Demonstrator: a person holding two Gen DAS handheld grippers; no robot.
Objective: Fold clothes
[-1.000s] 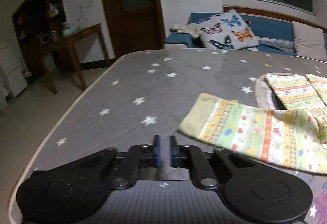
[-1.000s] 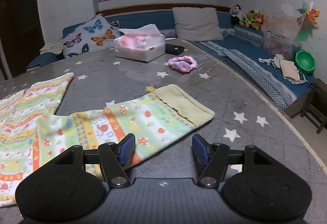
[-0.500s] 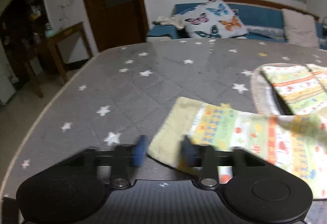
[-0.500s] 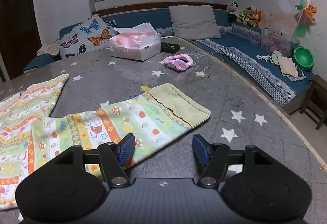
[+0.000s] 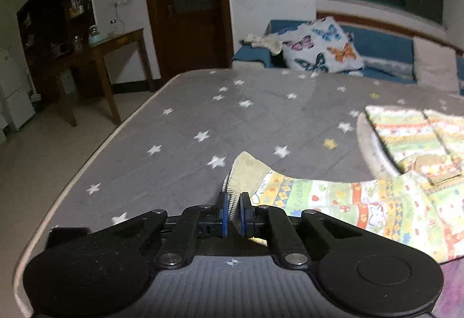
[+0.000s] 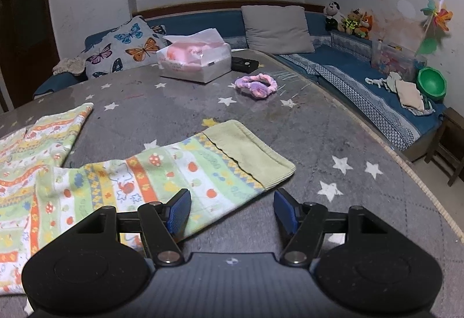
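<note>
A child's patterned garment (image 5: 348, 202) with green, yellow and orange stripes lies on the grey star-print table (image 5: 203, 121). My left gripper (image 5: 232, 215) is shut on its pale green cuff (image 5: 246, 170) and lifts that end off the table. In the right wrist view another cuffed end (image 6: 249, 150) of the garment (image 6: 162, 176) lies flat. My right gripper (image 6: 232, 209) is open and empty just in front of it, its left finger (image 6: 179, 209) over the cloth's edge.
A tissue pack (image 6: 194, 60), a dark object (image 6: 243, 64) and a purple scrunchie (image 6: 255, 84) lie at the table's far side. Folded patterned cloth (image 5: 411, 138) rests at the right. A blue sofa with a butterfly cushion (image 6: 121, 48) runs behind. The table edge (image 5: 95, 150) is left.
My left gripper moved right to the cuff, opened, then shut on it and raised it. My right gripper stayed open and shifted slightly nearer the other cuff.
</note>
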